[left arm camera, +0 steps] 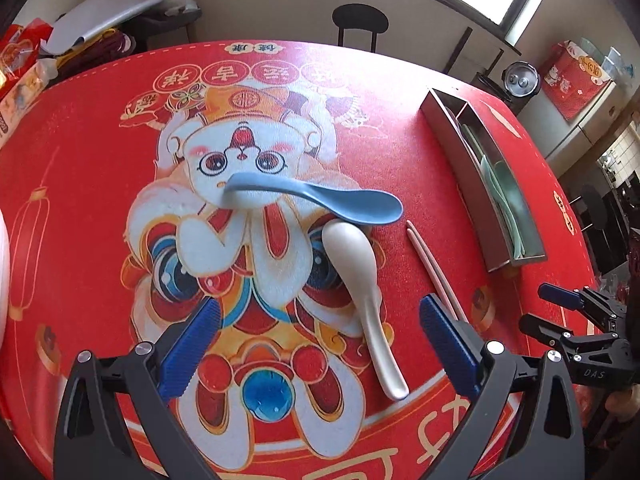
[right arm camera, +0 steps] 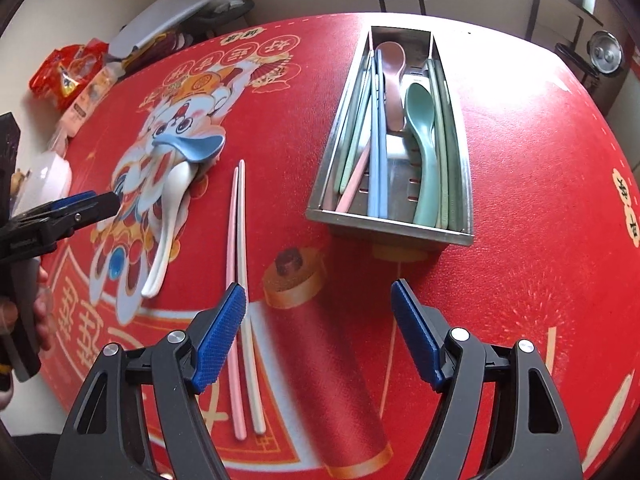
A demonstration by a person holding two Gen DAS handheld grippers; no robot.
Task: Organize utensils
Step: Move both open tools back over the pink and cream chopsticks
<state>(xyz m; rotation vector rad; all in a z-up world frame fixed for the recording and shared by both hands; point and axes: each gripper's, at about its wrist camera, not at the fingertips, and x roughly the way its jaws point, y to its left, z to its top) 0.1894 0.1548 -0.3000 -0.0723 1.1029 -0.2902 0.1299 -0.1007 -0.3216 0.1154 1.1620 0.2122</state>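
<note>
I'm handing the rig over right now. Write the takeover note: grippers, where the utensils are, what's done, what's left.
Left gripper: open, empty, over the white spoon.
Right gripper: open, empty, its left pad beside the pink and white chopsticks.
Done: metal tray already holds a brown spoon, green spoon and several chopsticks.
Left: blue spoon, its bowl overlapping the white spoon's bowl, the white spoon and the chopstick pair are on the red mat.

- Two spoons lie loose on the surface: one blue spoon [left arm camera: 316, 200] and one white spoon [left arm camera: 360, 292].
- One pair of chopsticks [right arm camera: 240, 280], a pink stick and a white one, lies beside them.
- One metal tray [right arm camera: 320, 200] holds two more spoons: a brown spoon [right arm camera: 394, 80] and a green spoon [right arm camera: 422, 140].
- Two claws: left claw [left arm camera: 316, 348], right claw [right arm camera: 318, 340].
</note>
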